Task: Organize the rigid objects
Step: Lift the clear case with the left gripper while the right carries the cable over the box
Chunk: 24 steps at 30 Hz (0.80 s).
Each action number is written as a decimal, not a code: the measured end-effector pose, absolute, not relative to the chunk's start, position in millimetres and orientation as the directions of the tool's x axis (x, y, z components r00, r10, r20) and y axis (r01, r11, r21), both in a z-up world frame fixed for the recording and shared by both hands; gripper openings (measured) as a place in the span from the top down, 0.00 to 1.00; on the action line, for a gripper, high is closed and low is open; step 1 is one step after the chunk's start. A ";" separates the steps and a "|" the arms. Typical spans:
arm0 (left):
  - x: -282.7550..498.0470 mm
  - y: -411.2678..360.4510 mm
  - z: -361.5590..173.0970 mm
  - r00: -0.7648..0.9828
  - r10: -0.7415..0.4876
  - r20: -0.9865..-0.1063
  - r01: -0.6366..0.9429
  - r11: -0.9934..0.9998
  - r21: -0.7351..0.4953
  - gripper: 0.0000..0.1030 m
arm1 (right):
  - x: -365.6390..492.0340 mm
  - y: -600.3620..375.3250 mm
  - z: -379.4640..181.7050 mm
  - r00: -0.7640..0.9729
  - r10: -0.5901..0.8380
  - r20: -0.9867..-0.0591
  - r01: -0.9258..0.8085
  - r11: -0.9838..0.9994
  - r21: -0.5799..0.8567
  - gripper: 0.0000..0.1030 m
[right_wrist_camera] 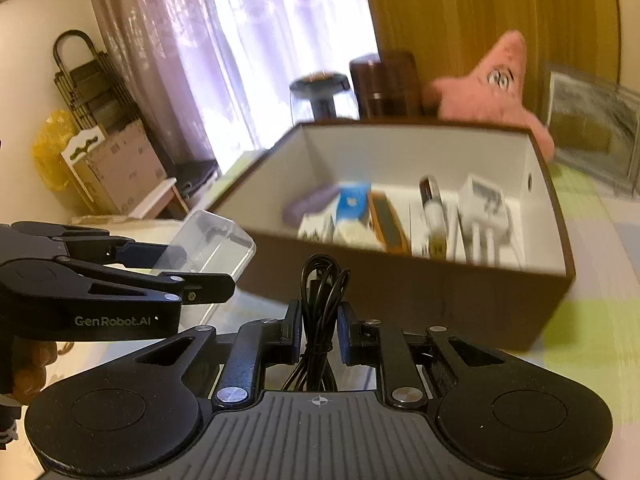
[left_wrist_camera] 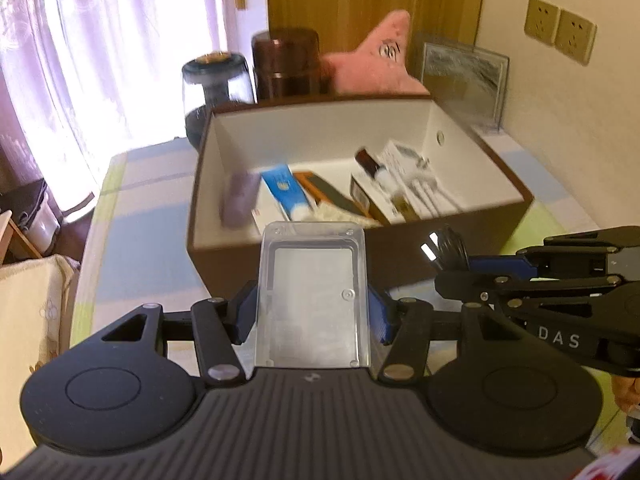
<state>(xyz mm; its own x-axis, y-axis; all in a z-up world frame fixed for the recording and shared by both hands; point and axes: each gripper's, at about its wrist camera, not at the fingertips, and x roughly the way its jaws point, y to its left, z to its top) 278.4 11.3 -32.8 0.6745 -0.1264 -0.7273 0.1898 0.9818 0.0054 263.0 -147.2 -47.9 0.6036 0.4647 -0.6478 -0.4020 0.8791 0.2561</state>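
Note:
My left gripper (left_wrist_camera: 312,312) is shut on a clear plastic case (left_wrist_camera: 314,292) and holds it above the near wall of a brown box (left_wrist_camera: 448,272) with a white inside. My right gripper (right_wrist_camera: 318,332) is shut on a coiled black cable (right_wrist_camera: 322,292), also just short of the box (right_wrist_camera: 400,304). The box holds a blue tube (left_wrist_camera: 286,192), a purple item (left_wrist_camera: 240,200), a white charger (right_wrist_camera: 486,204) and several small packs. From the right wrist view the case (right_wrist_camera: 208,244) and left gripper (right_wrist_camera: 200,276) are at the left. The cable with its plug (left_wrist_camera: 446,250) shows at the right of the left wrist view.
Behind the box stand a dark glass jar (left_wrist_camera: 218,84), a brown container (left_wrist_camera: 286,64), a pink star plush (left_wrist_camera: 376,60) and a framed picture (left_wrist_camera: 464,76). The box sits on a checked cloth (left_wrist_camera: 140,216). Cardboard boxes (right_wrist_camera: 120,168) and a curtain (right_wrist_camera: 224,40) are at the left.

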 end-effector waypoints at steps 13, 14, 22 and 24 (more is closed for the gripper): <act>325.2 22.2 -10.9 0.722 -0.113 -0.683 0.171 0.985 0.017 0.49 | 314.4 -131.2 -17.1 0.660 0.477 -0.581 -0.431 0.873 0.227 0.86; 329.0 23.2 -10.5 0.723 -0.110 -0.682 0.167 0.986 0.019 0.49 | 318.7 -130.3 -16.0 0.663 0.477 -0.578 -0.433 0.873 0.224 0.86; 367.1 33.6 -9.1 0.728 -0.093 -0.679 0.142 0.990 0.016 0.49 | 357.8 -117.7 -13.0 0.680 0.462 -0.570 -0.448 0.877 0.176 0.86; 376.2 35.7 -11.5 0.724 -0.093 -0.683 0.138 0.990 0.012 0.49 | 366.3 -114.5 -16.3 0.678 0.457 -0.576 -0.452 0.877 0.163 0.86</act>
